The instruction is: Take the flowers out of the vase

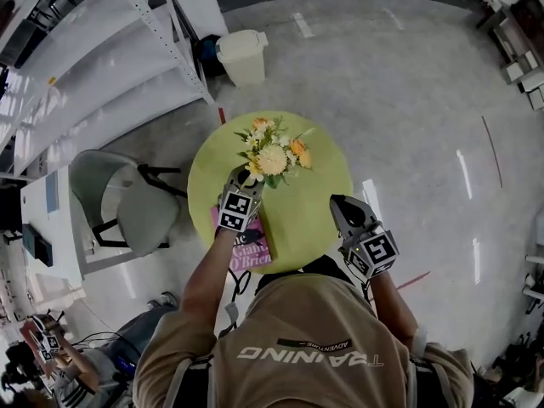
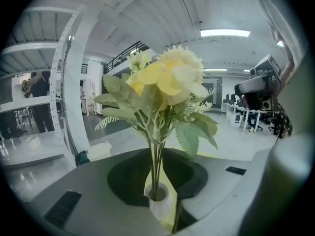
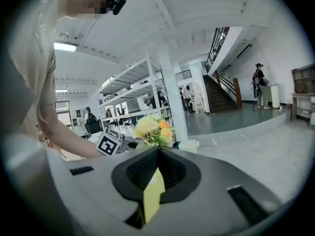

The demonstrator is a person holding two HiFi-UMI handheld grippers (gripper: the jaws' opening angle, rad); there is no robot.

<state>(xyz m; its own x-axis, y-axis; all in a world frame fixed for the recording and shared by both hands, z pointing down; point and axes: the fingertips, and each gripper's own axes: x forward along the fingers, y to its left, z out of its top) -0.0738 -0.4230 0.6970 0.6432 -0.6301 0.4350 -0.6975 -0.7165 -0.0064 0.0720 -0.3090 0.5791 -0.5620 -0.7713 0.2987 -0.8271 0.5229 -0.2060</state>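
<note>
A bunch of yellow and orange flowers stands in a small white vase on the round yellow-green table. In the left gripper view the green stems rise straight out of the vase's mouth. My left gripper reaches under the blooms, and its jaws close around the vase with the pads against its sides. My right gripper hovers over the table's right part, apart from the bouquet, jaws together and empty. From there the flowers show ahead to the left.
A pink book lies at the table's near edge under my left arm. A grey chair stands to the left, a white bin beyond the table, and metal shelving at the far left. People stand in the background.
</note>
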